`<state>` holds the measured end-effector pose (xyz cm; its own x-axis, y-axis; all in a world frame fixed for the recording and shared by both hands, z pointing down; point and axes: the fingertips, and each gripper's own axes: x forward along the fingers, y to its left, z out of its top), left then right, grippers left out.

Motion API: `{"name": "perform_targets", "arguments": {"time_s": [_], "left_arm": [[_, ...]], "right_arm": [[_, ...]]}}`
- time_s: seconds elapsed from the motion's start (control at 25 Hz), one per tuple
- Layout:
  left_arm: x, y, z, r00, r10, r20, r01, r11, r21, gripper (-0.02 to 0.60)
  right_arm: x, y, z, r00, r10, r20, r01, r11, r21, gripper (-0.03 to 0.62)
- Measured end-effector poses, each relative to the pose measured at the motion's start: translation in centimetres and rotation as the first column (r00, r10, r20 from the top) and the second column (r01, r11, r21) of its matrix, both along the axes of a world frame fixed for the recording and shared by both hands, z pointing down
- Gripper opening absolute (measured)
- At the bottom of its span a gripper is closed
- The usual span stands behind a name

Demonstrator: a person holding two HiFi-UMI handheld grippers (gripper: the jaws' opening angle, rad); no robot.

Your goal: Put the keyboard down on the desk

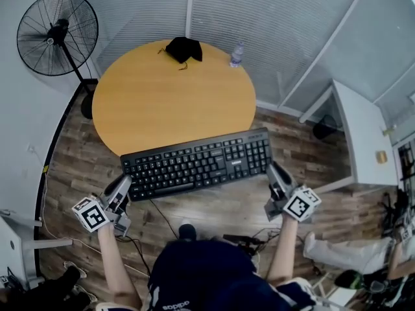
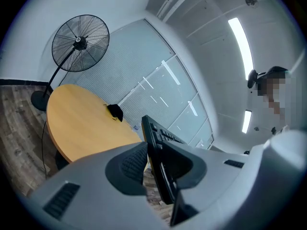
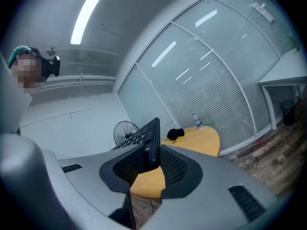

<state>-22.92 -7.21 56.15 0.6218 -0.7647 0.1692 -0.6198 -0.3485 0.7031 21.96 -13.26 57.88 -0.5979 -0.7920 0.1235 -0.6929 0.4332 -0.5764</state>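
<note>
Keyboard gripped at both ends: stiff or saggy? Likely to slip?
Probably stiff: the keyboard spans straight between the left tool and right tool with no visible sag. Likely light for its size, looking thin and plastic. Each tool pinches only a narrow end edge, so it may pivot or slip; the dangling cable could tug.

Keyboard (image 1: 198, 164) corners covered by the left gripper (image 1: 122, 188) and right gripper (image 1: 275, 175).
Its key legends are too small to read; the black bundle (image 1: 184, 48) on the round table (image 1: 149, 109) cannot be identified.
</note>
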Motion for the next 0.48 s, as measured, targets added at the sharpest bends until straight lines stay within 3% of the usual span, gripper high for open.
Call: {"name": "perform_targets", "arguments": {"time_s": [0.48], "left_arm": [[0.03, 0.07, -0.04, 1.0, -0.004, 0.001, 0.004, 1.0, -0.001, 0.094]], "right_arm": [[-0.12, -0.12, -0.06, 1.0, 0.002, 0.006, -0.002, 1.0, 0.005, 0.091]]}}
